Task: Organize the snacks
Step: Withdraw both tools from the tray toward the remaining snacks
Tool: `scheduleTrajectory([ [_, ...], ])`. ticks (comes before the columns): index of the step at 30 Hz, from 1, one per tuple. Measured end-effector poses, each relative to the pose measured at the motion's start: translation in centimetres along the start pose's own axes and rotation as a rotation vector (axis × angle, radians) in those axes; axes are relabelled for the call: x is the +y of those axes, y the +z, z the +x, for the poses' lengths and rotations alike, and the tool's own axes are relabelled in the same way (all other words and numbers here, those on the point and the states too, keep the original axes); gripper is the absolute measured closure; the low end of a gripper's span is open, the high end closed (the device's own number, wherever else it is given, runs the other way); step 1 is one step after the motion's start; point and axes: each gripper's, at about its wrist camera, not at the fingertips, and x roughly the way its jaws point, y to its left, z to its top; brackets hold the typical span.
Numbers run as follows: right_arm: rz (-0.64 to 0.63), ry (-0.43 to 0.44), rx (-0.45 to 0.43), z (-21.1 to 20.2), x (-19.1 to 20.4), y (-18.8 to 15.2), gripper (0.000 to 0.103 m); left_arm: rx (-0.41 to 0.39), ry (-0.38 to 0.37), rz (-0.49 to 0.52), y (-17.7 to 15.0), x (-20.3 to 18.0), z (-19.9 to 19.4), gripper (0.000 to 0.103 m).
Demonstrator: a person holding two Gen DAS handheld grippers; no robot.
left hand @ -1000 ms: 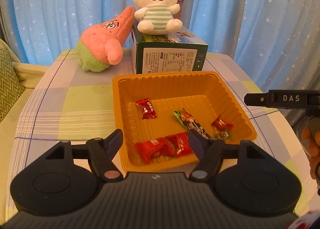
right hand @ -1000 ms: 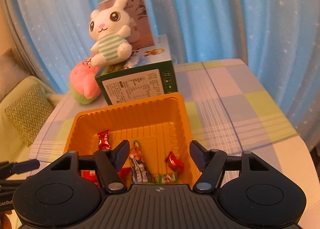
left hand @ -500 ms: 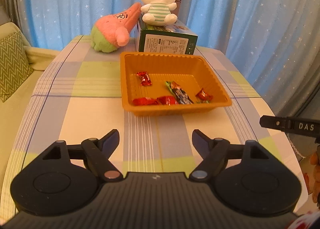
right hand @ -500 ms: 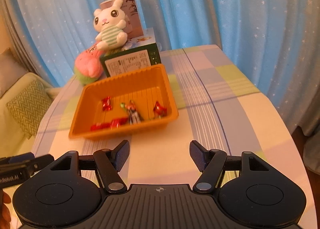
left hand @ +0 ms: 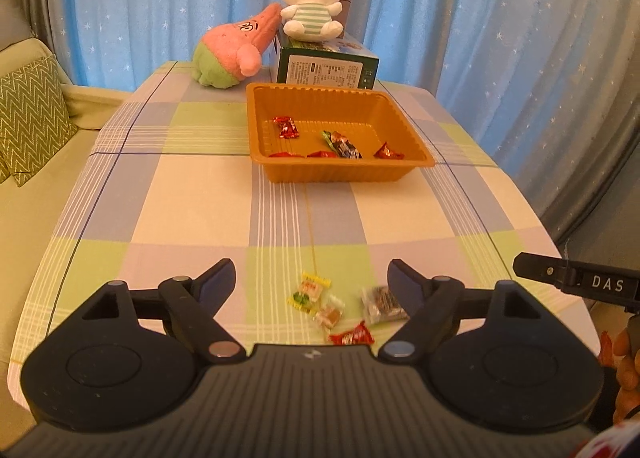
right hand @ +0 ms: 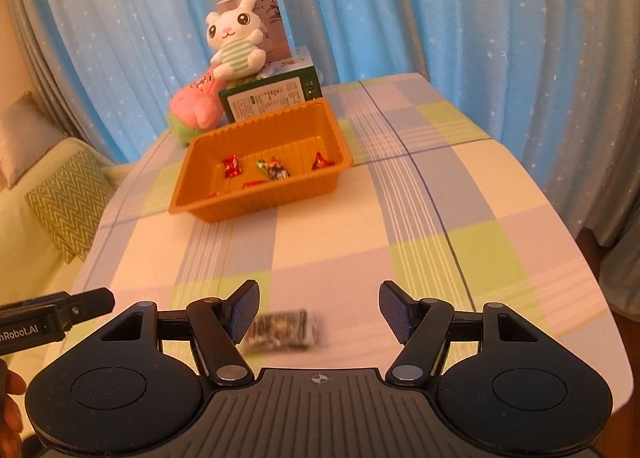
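At the bottom centre of the left wrist view the left gripper (left hand: 310, 282) stands wide, its jaws having just been opening, with nothing pressed between them; seen through the gap, four loose snacks lie on the checked tablecloth (left hand: 192, 194): a yellow-edged candy (left hand: 309, 291), a pale wrapped candy (left hand: 329, 313) just lower right of it, a red wrapper (left hand: 352, 335) at the lower edge of the gap, and a silver packet (left hand: 383, 303) close to the right finger. The right gripper (right hand: 319, 312) is parted too, gripping nothing; a blurred silvery packet (right hand: 283, 329) lies on the cloth in the gap, nearer the left finger, though whether it touches that finger cannot be told. The orange tray (left hand: 340, 174) sits in the upper middle of the frame, well apart from both grippers, with several red and dark wrapped sweets (left hand: 286, 127) inside. Behind it a green box (left hand: 328, 72) carries a white rabbit plush (left hand: 311, 2), and a pink star plush (left hand: 236, 46) leans at its left. Blue star-dotted curtains (left hand: 500, 18) fill the background; a green zigzag cushion (left hand: 28, 118) lies at the left edge.
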Motion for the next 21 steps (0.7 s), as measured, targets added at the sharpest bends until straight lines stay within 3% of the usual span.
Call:
scheduleTrajectory([
  [9,-0.008,-0.011,0.045,-1.0,-0.6,-3.4,0.037,0.060,-0.009,0.053,-4.2,-0.5,-0.1,0.022],
  [14,-0.007,-0.018,0.046,-1.0,-0.8,-3.5,0.037,0.063,-0.032,0.096,-4.5,-0.7,0.5,0.023],
  [21,-0.004,-0.017,0.060,-0.3,-1.1,-3.7,0.037,0.086,-0.060,0.177,-4.8,-1.3,2.1,0.034],
])
